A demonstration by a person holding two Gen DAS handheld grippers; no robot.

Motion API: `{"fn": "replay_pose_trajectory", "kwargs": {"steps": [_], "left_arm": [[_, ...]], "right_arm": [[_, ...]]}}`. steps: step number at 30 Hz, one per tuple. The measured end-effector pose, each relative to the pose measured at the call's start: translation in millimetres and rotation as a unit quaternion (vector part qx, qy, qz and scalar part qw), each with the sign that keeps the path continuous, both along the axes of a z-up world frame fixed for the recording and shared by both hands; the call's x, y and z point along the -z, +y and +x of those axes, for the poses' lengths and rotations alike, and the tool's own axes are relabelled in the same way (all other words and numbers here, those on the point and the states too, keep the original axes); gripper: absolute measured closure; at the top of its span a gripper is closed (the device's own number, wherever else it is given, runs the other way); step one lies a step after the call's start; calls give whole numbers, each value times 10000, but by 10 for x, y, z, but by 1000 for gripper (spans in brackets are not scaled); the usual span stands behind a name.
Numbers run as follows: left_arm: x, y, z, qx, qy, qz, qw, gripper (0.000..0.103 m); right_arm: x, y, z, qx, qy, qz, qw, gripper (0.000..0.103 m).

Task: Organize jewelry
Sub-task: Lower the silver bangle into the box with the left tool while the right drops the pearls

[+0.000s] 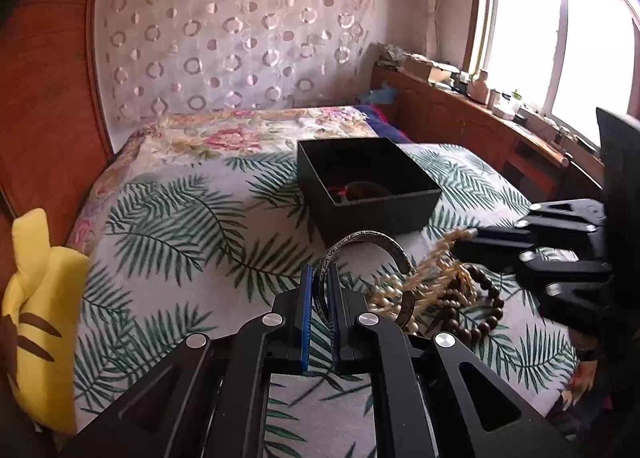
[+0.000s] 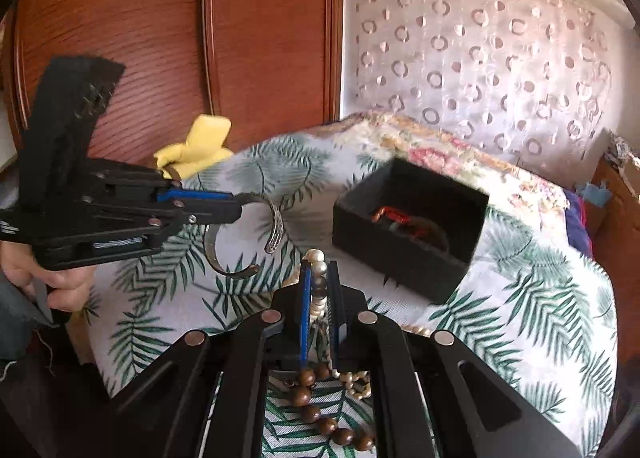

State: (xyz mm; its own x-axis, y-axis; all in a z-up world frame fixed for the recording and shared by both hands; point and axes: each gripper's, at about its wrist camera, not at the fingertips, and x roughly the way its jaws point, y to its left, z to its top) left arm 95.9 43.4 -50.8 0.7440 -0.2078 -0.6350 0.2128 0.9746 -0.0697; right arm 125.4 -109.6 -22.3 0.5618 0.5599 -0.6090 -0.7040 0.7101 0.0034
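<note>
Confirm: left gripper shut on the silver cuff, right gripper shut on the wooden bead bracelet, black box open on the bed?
Not quite. The right gripper is shut on the pearl strand, as the right wrist view shows; the wooden bead bracelet merely hangs below. The rest stands.

The cuff bracelet (image 1: pixel 362 248) is dull, engraved metal. The pearl strand (image 2: pixel 319 264) has a soft gloss, and the brown beads (image 2: pixel 310 414) look like polished wood. The black box (image 1: pixel 368 185) is matt card. The leaf-print bedspread (image 1: pixel 180 238) is woven cloth, and the wardrobe (image 2: pixel 160 37) is glossy grained wood.
</note>
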Motion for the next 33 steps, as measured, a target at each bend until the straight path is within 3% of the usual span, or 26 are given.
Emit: {"fn": "replay_pose_trajectory", "kwargs": {"steps": [19, 33], "left_arm": [[-409, -13, 197, -101, -413, 90, 9991, 97], [-559, -99, 403, -120, -536, 83, 9985, 97]], "right_arm": [[-1067, -177, 81, 46, -1029, 83, 9946, 95], [-1614, -284, 547, 453, -1273, 221, 9906, 95]]}}
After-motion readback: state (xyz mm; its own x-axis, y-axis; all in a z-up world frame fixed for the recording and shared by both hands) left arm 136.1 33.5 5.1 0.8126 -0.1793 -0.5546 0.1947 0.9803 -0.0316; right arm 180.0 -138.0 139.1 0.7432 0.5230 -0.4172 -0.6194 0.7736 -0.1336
